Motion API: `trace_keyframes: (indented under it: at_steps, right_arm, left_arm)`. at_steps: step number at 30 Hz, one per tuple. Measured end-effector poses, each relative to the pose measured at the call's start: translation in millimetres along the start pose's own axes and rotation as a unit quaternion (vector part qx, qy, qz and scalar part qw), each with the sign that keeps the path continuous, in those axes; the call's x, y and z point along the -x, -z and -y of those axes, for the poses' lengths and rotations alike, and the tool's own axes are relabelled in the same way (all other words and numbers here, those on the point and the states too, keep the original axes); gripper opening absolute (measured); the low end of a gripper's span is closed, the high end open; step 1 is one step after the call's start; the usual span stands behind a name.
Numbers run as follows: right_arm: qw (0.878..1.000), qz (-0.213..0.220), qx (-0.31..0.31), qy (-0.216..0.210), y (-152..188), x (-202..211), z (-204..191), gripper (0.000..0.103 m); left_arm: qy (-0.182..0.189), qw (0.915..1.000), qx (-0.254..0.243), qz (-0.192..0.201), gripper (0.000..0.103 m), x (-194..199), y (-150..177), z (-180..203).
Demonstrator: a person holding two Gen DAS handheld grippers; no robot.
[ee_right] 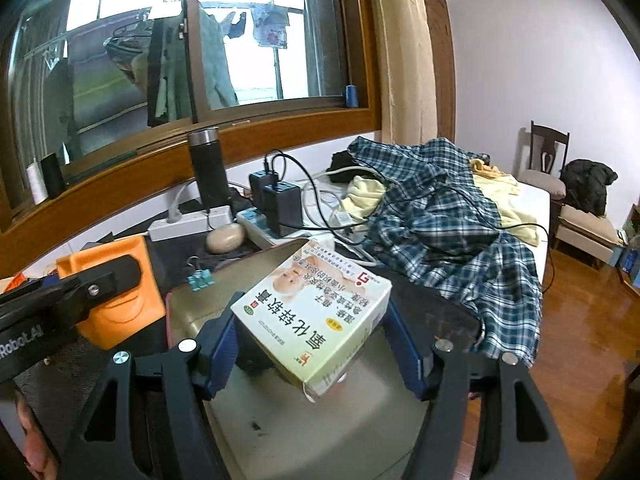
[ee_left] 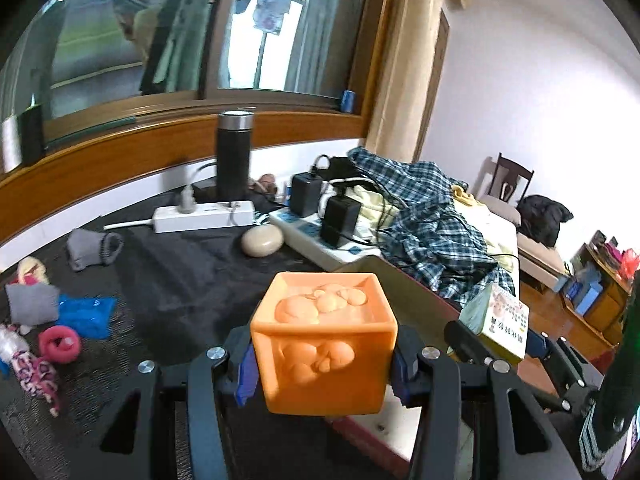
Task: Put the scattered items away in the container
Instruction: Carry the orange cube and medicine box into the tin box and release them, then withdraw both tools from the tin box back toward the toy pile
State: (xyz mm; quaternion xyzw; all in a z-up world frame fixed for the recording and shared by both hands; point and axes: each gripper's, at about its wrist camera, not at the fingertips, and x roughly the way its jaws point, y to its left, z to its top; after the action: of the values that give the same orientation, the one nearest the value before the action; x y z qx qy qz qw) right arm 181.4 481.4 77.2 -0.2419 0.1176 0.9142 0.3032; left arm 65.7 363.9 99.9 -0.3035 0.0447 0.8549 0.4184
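My left gripper is shut on an orange cube with raised figures, held above the dark cloth near the container's left edge; the cube also shows in the right wrist view. My right gripper is shut on a white medicine box with Chinese print, held over the open metal container. The box also shows in the left wrist view. A teal binder clip lies at the container's far left corner. Socks and small items lie scattered at the left.
A black flask, white power strip, beige oval case and chargers stand at the back. A plaid shirt with cables lies on the bed to the right. A chair stands by the wall.
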Motion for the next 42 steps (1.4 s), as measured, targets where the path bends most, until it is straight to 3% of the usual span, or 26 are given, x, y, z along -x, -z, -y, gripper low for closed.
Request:
trace_keyframes:
  at_steps: [8, 9, 11, 12, 25, 34, 42]
  right_arm:
    - [0.999, -0.021, -0.025, 0.010, 2, -12, 20, 0.075]
    - [0.999, -0.025, -0.030, 0.010, 2, -14, 22, 0.077]
    - [0.999, -0.032, -0.039, 0.010, 2, -18, 27, 0.079]
    - [0.999, -0.033, -0.040, 0.011, 3, -18, 28, 0.079]
    - [0.999, -0.030, -0.027, -0.011, 0, -13, 2, 0.080]
    - [0.998, -0.037, 0.015, -0.053, 1, -10, -49, 0.082]
    - [0.992, -0.040, 0.060, -0.099, 6, -5, -113, 0.082]
  left_arm:
    - [0.016, 0.9996, -0.005, -0.023, 0.055, -31, -4, 17]
    - [0.020, 0.9995, -0.002, -0.026, 0.058, -33, -4, 17]
    - [0.016, 0.9996, 0.004, -0.023, 0.085, -34, -3, 16]
    - [0.017, 0.9997, 0.009, -0.013, 0.086, -32, -3, 14]
    - [-0.007, 0.9992, 0.038, -0.002, 0.086, -6, -1, -22]
    - [-0.057, 0.9942, 0.091, -0.008, 0.086, 20, 20, -87]
    - [-0.110, 0.9826, 0.149, -0.001, 0.086, 61, 43, -159]
